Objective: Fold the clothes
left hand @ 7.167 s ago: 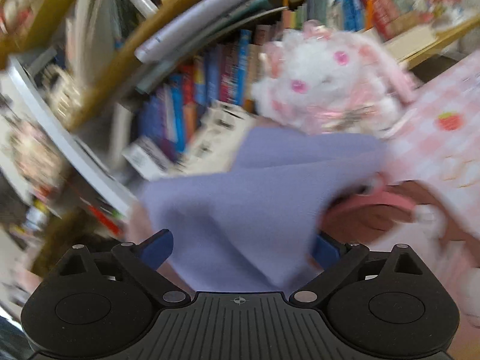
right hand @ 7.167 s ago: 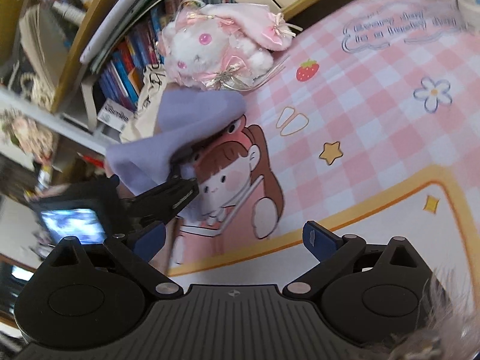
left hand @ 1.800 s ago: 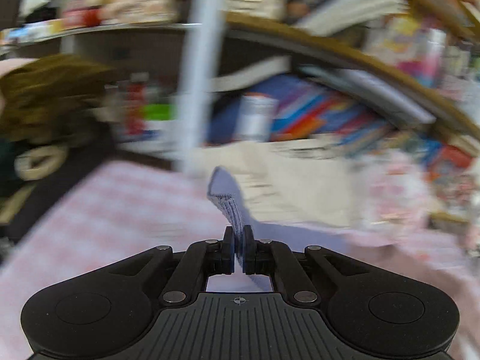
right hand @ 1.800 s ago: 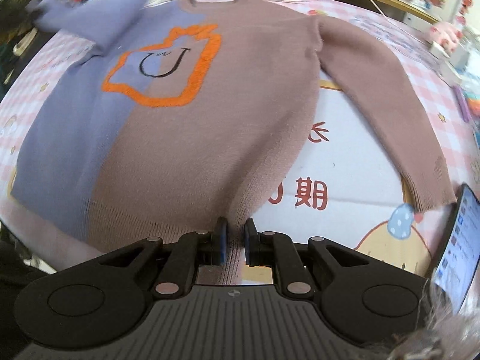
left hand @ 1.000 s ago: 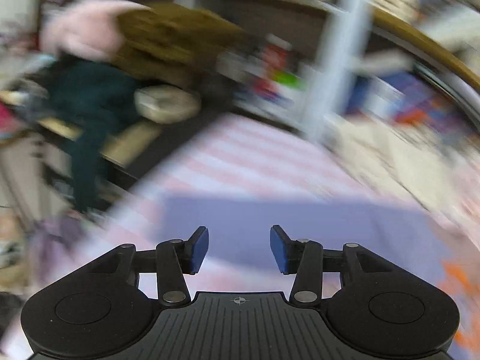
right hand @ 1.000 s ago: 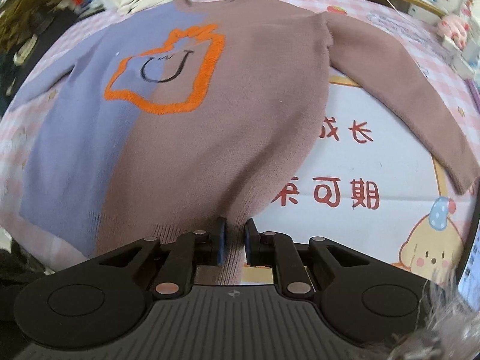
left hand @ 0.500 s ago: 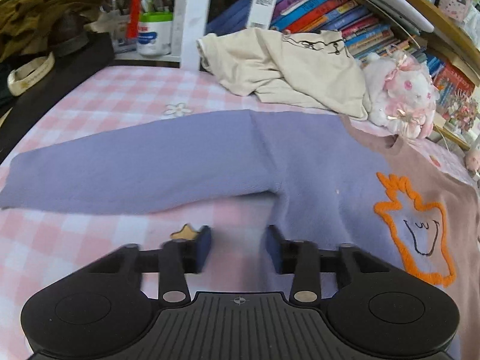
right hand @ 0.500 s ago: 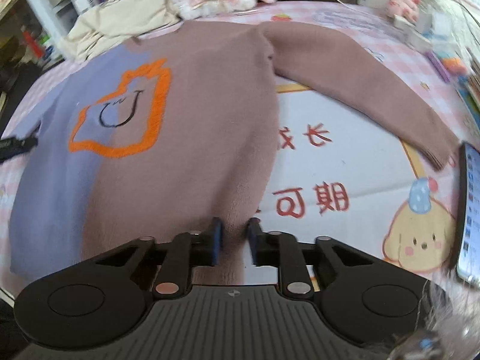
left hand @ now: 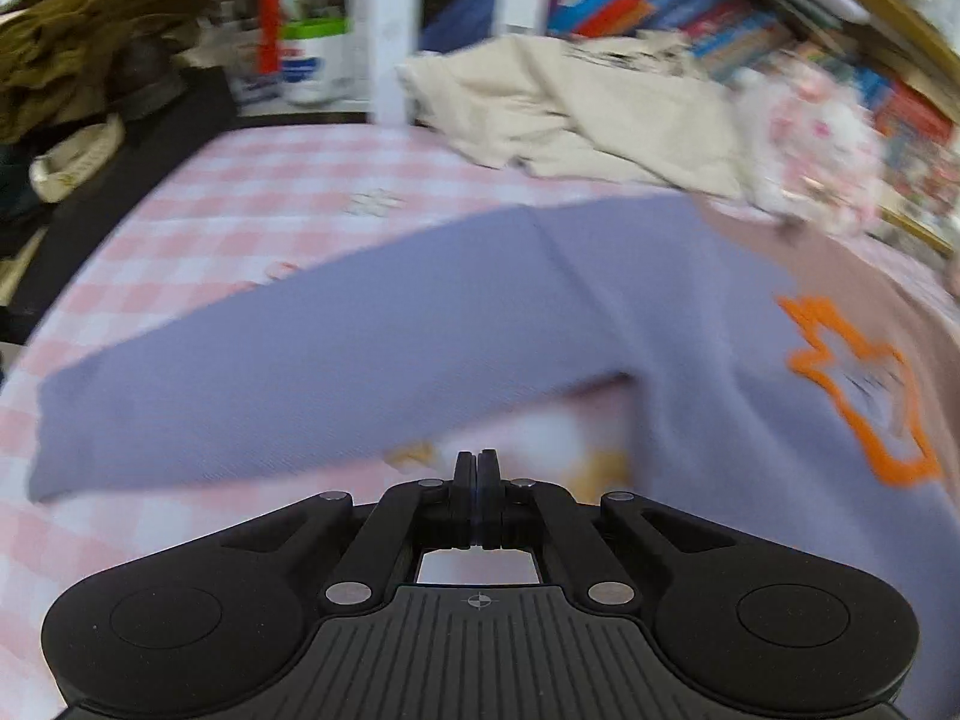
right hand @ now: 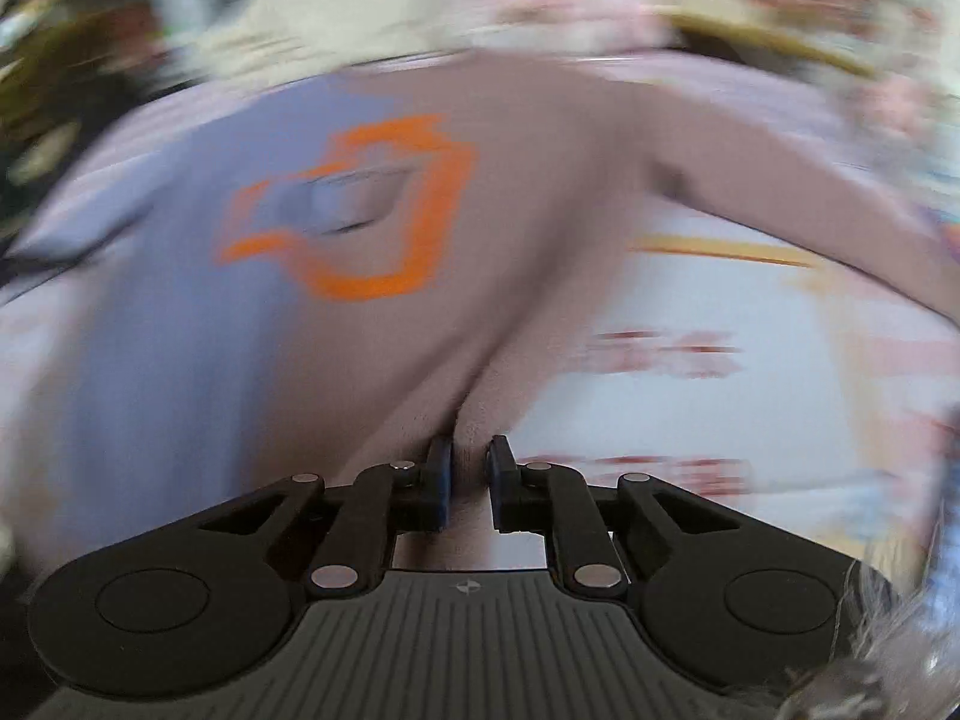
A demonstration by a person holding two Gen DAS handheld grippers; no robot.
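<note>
A sweater [left hand: 690, 324], lavender on one half and brown on the other with an orange outline design [right hand: 372, 210], lies spread flat on a pink checked tablecloth [left hand: 240, 192]. Its lavender sleeve [left hand: 300, 360] stretches out to the left in the left wrist view. My left gripper [left hand: 477, 468] is shut just below the armpit, over bare cloth, with nothing seen between its fingers. My right gripper [right hand: 469, 474] is shut on the sweater's brown bottom hem, which bunches up between the pads. The brown sleeve [right hand: 780, 192] runs off to the right. The right wrist view is motion-blurred.
A crumpled cream garment [left hand: 600, 108] and a pink-and-white plush toy [left hand: 822, 138] lie at the table's far edge, below shelves of books [left hand: 660, 0]. Bottles [left hand: 270, 18] and dark clothes [left hand: 78, 48] sit beyond the table's left edge.
My left gripper was open half a second ago and is now shut, closer to the lavender sleeve. The right gripper keeps its hold on the hem while its view swings and blurs.
</note>
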